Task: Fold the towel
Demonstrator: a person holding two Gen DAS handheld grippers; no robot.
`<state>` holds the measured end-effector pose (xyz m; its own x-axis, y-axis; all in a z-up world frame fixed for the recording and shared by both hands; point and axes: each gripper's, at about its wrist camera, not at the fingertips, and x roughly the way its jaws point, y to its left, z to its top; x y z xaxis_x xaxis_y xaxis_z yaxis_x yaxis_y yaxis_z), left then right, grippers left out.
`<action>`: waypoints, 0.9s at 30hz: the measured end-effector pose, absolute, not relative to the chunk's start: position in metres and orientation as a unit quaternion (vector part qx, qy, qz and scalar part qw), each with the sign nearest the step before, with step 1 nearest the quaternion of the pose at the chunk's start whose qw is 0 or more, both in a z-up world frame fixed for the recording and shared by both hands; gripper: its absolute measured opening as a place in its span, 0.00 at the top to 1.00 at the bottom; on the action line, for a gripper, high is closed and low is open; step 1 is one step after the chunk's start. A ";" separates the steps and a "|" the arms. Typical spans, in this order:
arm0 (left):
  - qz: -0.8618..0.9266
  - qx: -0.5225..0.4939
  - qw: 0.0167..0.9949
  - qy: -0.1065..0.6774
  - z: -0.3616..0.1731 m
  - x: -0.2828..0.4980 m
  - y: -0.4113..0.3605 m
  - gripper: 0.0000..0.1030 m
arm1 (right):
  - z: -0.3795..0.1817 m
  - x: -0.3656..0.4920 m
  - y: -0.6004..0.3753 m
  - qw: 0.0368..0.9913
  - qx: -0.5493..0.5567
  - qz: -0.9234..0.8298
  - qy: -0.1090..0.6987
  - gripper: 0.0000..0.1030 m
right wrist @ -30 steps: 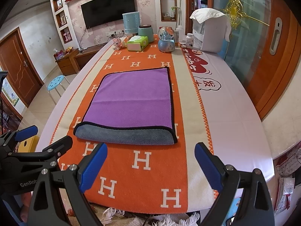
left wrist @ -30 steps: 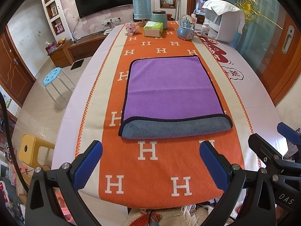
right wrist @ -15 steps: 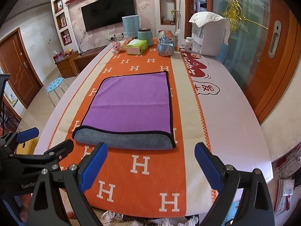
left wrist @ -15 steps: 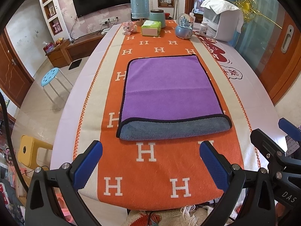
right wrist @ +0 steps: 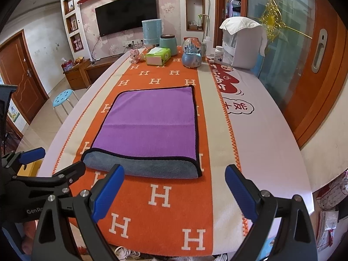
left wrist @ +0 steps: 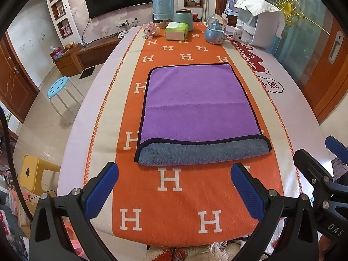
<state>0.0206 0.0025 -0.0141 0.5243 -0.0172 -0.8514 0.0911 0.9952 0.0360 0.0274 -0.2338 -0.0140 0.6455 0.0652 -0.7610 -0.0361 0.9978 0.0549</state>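
I have drawn both wide-open, empty grippers, left (left wrist: 174,187) and right (right wrist: 174,187), back from the purple-and-grey plush towel (left wrist: 199,108), so this fold looks finished.

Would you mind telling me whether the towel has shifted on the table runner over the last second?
No. The towel has stayed put: its grey folded edge still lies just beyond the same white H on the orange runner, in both views.

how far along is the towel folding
One fold looks done: the towel lies doubled on the orange runner, purple side up, its grey folded edge nearest. Nothing is in hand: the left gripper and right gripper are open, short of it. Any further fold is left.
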 end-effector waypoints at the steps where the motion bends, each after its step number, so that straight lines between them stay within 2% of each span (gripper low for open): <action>1: -0.031 0.039 0.872 0.487 -0.014 0.022 0.003 0.01 | -0.014 0.028 -0.234 0.907 0.016 0.029 0.420 0.08; 27: 0.030 0.044 0.876 0.479 -0.022 0.125 0.055 0.01 | -0.023 0.115 -0.287 0.910 -0.001 -0.013 0.414 0.08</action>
<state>0.1246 0.0547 -0.0223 0.5388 0.0953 -0.8370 -0.0114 0.9943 0.1059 0.1153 -0.2867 -0.0229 0.6575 -0.0248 -0.7530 0.0238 0.9996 -0.0122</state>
